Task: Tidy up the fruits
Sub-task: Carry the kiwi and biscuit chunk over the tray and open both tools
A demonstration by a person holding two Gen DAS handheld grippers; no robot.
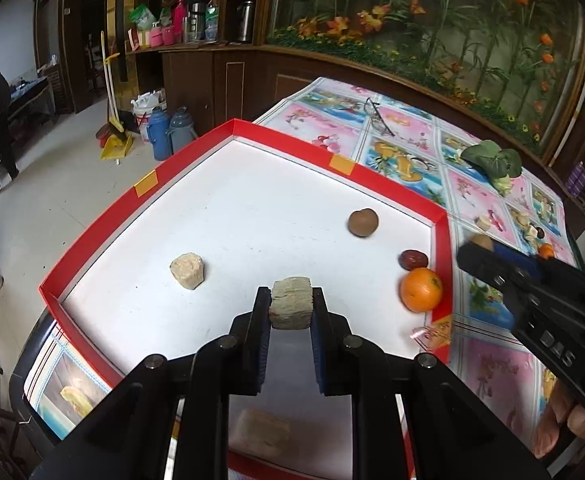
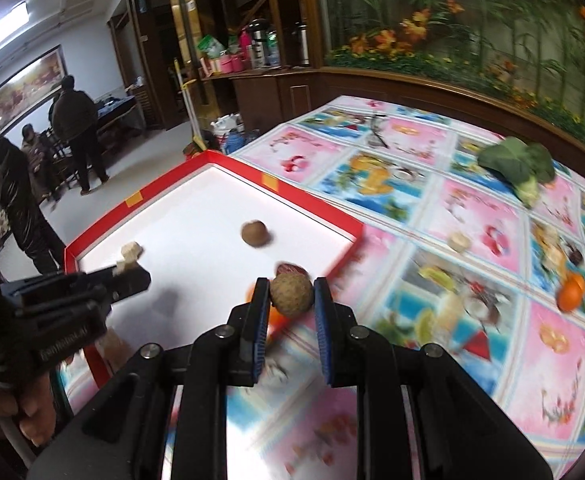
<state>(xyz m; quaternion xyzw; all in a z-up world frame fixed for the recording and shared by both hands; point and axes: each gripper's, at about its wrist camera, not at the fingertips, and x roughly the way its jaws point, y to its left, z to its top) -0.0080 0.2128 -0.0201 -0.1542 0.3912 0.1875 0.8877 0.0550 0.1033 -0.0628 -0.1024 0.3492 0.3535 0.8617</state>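
Nearest the lens in the left wrist view: left gripper (image 1: 291,304), fingers clamped on a pale fibrous block (image 1: 290,302), held above the lower middle of the red-rimmed tray (image 1: 92,236). Block sits between the blue pads, gripped at its sides.

Tray contents, left to right in that view: a second pale block (image 1: 187,271) at centre left; a third pale block (image 1: 262,432) at the bottom edge, seen between the gripper's arms; a brown round fruit (image 1: 363,222) toward the right; a dark red date-like fruit (image 1: 412,259) and an orange (image 1: 420,289) just beside each other against the right rim.

Right of the tray, on the patterned surface (image 1: 404,160): right gripper (image 1: 482,246) enters from the lower right of the frame. Right wrist view shows its fingers closed on a brown rough-skinned round fruit (image 2: 291,294), held over the tray's near right corner; frame is motion-blurred.

Left on the surface, right side of the right wrist view: a small pale piece (image 2: 460,242), another orange (image 2: 571,292), a few small items I cannot identify, and a leafy green vegetable (image 2: 516,166) at upper right.

Judgement: task roughly midway. Five items lie in the tray, two more are in hand and not yet set down, several remain outside.
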